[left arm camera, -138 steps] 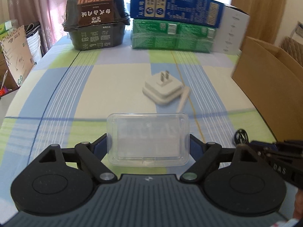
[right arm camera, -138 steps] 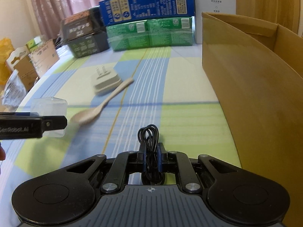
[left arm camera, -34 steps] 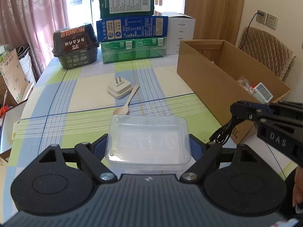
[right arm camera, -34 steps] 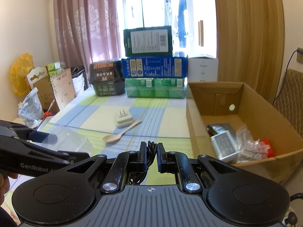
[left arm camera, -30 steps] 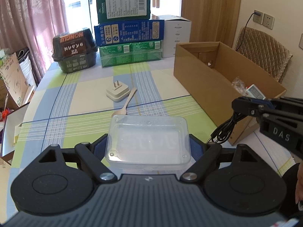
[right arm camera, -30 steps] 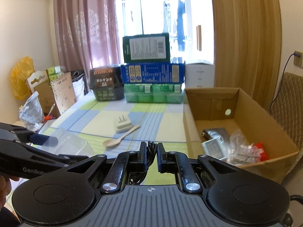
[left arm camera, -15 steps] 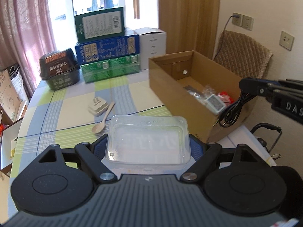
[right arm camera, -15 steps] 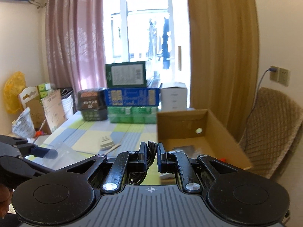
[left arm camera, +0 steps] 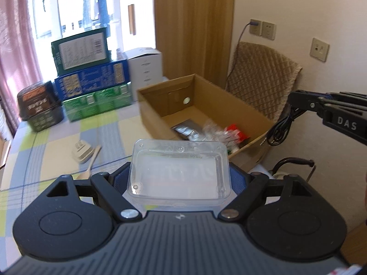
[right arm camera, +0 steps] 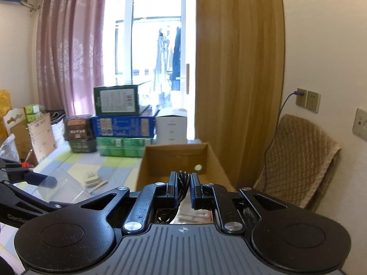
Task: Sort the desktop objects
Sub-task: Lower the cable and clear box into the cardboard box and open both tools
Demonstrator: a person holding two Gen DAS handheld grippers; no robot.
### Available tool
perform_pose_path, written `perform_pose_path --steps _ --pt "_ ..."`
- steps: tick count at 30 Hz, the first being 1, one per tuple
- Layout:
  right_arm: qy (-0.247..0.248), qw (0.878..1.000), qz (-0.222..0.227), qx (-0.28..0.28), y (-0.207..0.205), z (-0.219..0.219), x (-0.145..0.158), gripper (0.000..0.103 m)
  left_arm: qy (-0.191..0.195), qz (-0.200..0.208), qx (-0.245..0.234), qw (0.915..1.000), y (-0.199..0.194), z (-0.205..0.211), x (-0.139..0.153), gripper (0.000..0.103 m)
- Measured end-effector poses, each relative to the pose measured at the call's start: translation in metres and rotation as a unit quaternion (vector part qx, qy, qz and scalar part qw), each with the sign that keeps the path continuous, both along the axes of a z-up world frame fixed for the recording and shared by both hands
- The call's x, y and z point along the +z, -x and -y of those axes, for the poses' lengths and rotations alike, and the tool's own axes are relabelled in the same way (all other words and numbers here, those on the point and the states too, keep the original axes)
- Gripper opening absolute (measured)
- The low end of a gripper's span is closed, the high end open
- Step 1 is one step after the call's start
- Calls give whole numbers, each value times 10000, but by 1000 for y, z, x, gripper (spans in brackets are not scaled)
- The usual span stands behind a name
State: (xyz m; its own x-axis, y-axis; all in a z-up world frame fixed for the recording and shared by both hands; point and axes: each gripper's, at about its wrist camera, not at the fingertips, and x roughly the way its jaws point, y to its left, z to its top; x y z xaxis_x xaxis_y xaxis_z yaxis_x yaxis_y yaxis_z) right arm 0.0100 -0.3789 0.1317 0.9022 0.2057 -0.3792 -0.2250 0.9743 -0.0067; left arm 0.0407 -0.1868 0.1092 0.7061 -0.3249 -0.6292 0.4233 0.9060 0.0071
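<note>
Two tools loaded: left tool (left arm camera: pixel 180 176) clamps the clear plastic box (left arm camera: pixel 180 171) across its length, right tool (right arm camera: pixel 183 189) pinches the black cable (right arm camera: pixel 184 177), nearer the cardboard box (left arm camera: pixel 240 105) ahead.

The clear box (left arm camera: pixel 179 169) covers the left gripper's (left arm camera: pixel 180 176) fingertips and the near end of the carton (left arm camera: pixel 206 96), so the items (left arm camera: pixel 215 133) inside show only as a blurred jumble. The cable (right arm camera: pixel 183 180) drops behind the right gripper's (right arm camera: pixel 183 189) body in its own view, which also hides the carton's floor. Print on the stacked boxes (left arm camera: pixel 89 84) is too blurred to read, and the spoon's (left arm camera: pixel 91 160) bowl is hidden behind the left gripper.
</note>
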Motion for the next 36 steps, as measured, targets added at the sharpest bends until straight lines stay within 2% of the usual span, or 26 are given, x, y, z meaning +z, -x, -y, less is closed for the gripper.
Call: perform_pose_path --steps 16,26,36 --pt "223 9997 -63 -33 -76 31 -3 7 216 67 -422 9989 -73 66 14 82" --pt "298 9992 -273 15 -118 32 -23 7 135 -67 -518 9985 -115 84 -5 82" --pt "331 9985 -438 -31 -142 33 -37 7 64 -205 -669 9975 -145 96 -29 83"
